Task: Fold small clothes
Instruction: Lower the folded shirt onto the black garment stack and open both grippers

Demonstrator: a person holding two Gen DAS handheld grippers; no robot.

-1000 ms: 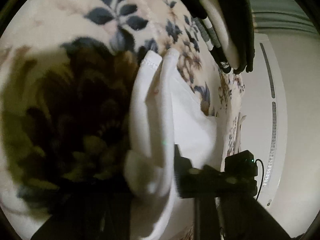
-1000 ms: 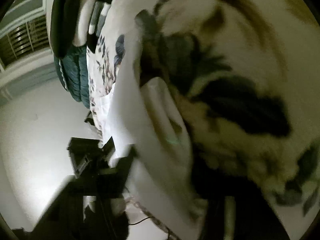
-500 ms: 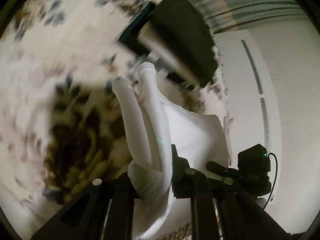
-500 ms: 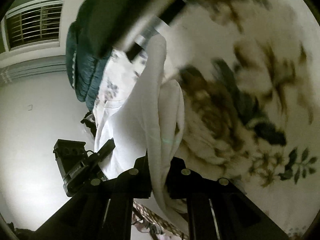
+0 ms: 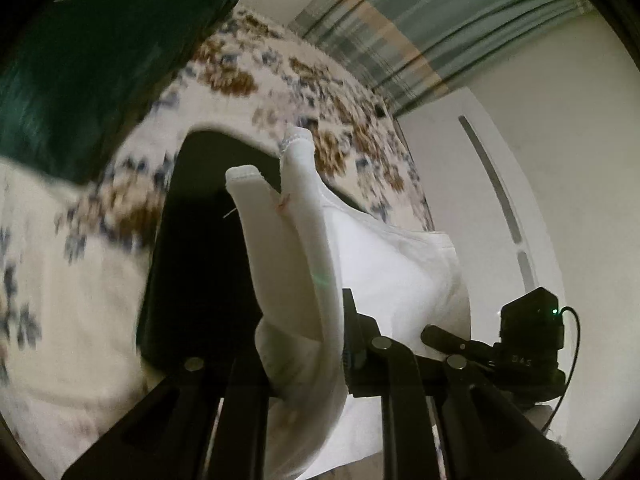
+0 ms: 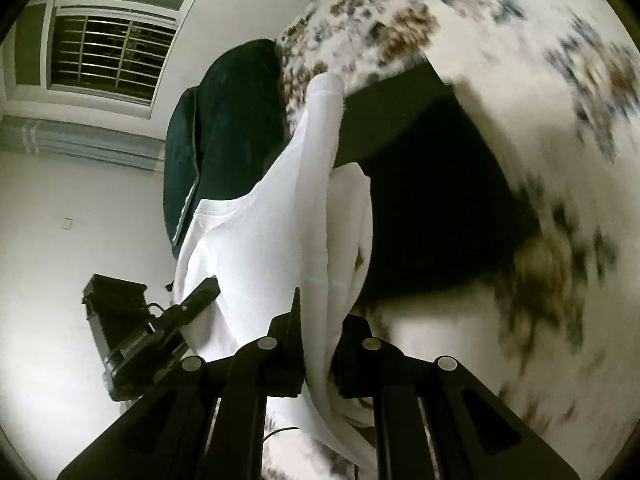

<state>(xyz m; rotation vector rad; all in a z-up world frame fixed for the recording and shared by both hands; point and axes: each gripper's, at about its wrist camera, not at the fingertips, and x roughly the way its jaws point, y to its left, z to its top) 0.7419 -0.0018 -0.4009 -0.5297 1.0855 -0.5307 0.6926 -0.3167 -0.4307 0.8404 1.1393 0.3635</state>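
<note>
A small white garment [image 5: 384, 268] hangs stretched between my two grippers, lifted off the floral bedspread [image 5: 80, 280]. My left gripper [image 5: 308, 344] is shut on one bunched edge of it, with two white strap ends [image 5: 256, 184] sticking up past the jaws. My right gripper [image 6: 318, 344] is shut on the other edge of the white garment [image 6: 256, 240], which drapes to the left. Each view shows the other gripper as a black block beside the cloth, at lower right in the left wrist view [image 5: 528, 340] and at lower left in the right wrist view [image 6: 132, 336].
A black folded item [image 5: 200, 260] lies on the bedspread behind the garment, also seen in the right wrist view [image 6: 432, 200]. A dark teal bundle [image 5: 80, 60] sits at the bed's far side. A striped curtain [image 5: 420, 20], a barred window [image 6: 108, 56] and white walls lie beyond.
Both grippers have lifted and tilted up with the garment. The view has swung from the close bedspread toward the walls, and the black item and teal bundle now sit behind the cloth.
</note>
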